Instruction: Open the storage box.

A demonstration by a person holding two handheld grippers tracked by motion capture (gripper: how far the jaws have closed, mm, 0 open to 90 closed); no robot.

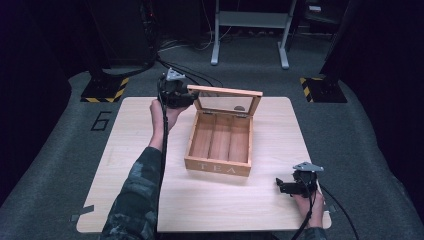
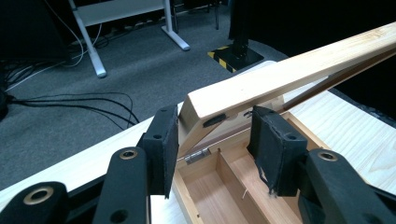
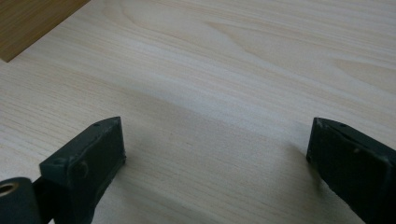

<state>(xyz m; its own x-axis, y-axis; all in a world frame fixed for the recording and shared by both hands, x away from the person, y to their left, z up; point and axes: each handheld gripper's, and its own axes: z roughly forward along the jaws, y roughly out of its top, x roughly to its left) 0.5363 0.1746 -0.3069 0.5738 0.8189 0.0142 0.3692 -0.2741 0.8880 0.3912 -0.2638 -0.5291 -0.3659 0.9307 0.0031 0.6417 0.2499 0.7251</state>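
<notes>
Black-padded left gripper [image 2: 212, 144] is straddling the lid [image 1: 227, 100] corner of the wooden tea box [image 1: 220, 142], jaws apart, seemingly propping it open | right gripper [image 1: 290, 187] is idling wide over bare table [image 1: 210, 200], near the front right edge | box is sitting mid-table, three compartments empty.

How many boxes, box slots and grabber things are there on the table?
Wooden tea box: 1
Slots inside it: 3
Grippers: 2, the left gripper at the open lid, the right gripper over the table
Total: 6
</notes>
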